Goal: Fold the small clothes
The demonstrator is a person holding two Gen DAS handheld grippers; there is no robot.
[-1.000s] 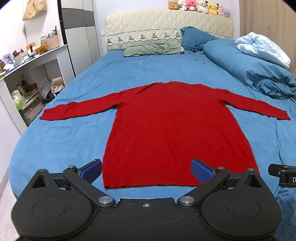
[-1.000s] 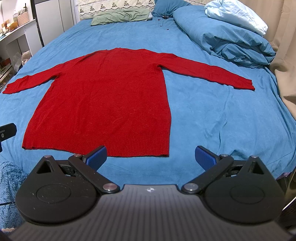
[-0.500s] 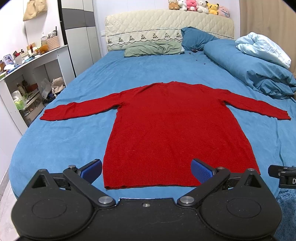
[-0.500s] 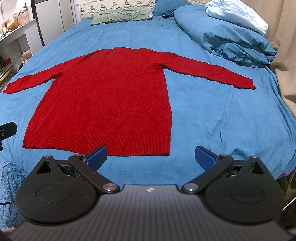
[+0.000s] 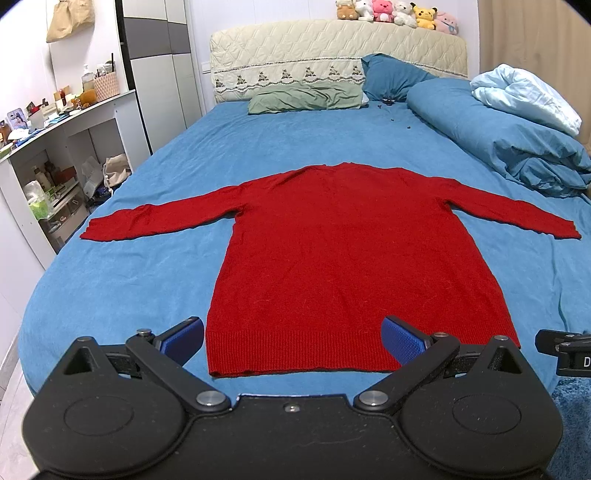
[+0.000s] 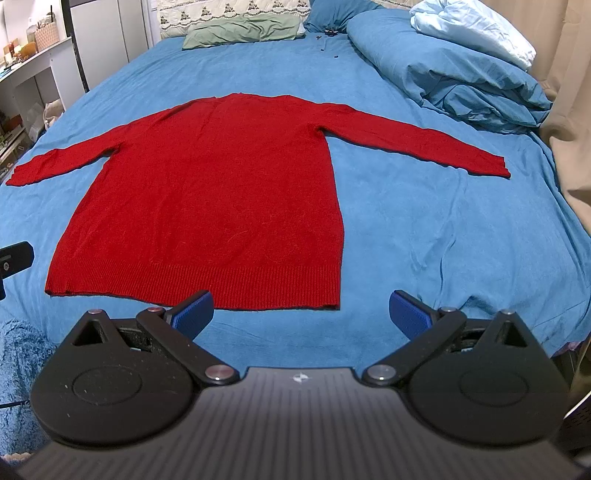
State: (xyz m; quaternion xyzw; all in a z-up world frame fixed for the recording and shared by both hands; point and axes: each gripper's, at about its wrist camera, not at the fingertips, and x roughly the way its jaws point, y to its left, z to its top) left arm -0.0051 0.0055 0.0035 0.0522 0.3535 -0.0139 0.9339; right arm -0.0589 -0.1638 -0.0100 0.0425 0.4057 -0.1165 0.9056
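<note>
**Left wrist view: both grippers spread, sweater flat on bed**

Left gripper hovers at the bed's near edge, fingers spread wide, gripping nothing. Right gripper likewise: fingers apart, empty. Red sweater lies flat on the blue bed, ribbed hem nearest, sleeves stretched out to both sides. Beyond: a green pillow, a bundled blue duvet, and plush toys on the headboard.

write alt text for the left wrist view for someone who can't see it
A red knitted long-sleeved sweater lies flat, sleeves spread, on a blue-sheeted bed. The left gripper hangs open near its ribbed hem, touching nothing. A rumpled blue duvet lies on the right and plush toys line the headboard.
</note>
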